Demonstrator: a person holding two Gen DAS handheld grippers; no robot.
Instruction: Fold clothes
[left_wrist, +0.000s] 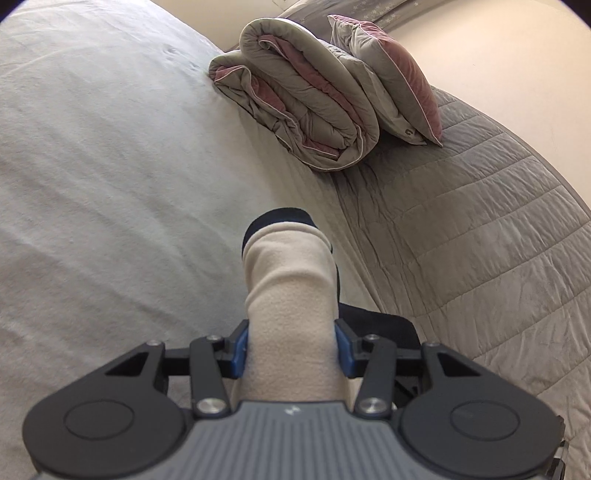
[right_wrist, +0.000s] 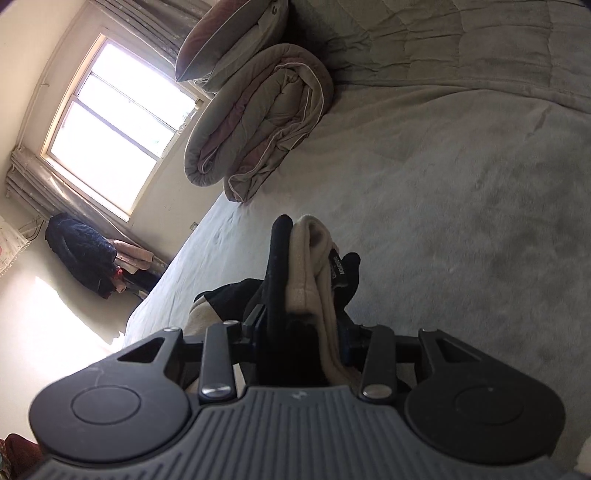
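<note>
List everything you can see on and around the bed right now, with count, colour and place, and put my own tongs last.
Garment: one, cream fleece with dark navy outer side, bunched between both tongs above the bed.
Folded duvet: one, grey-green and dusty pink, far on the bed.
Pillow: one, grey and pink, leaning behind the duvet.
Bed sheet: one, pale grey, covers the bed.
Quilted cover: one, grey, beside the sheet.
Window: one, bright, on the wall.
Clothes pile: dark blue and beige, below the window.
Left tongs: black with blue pads, shut on the garment.
Right tongs: black, shut on the garment.
</note>
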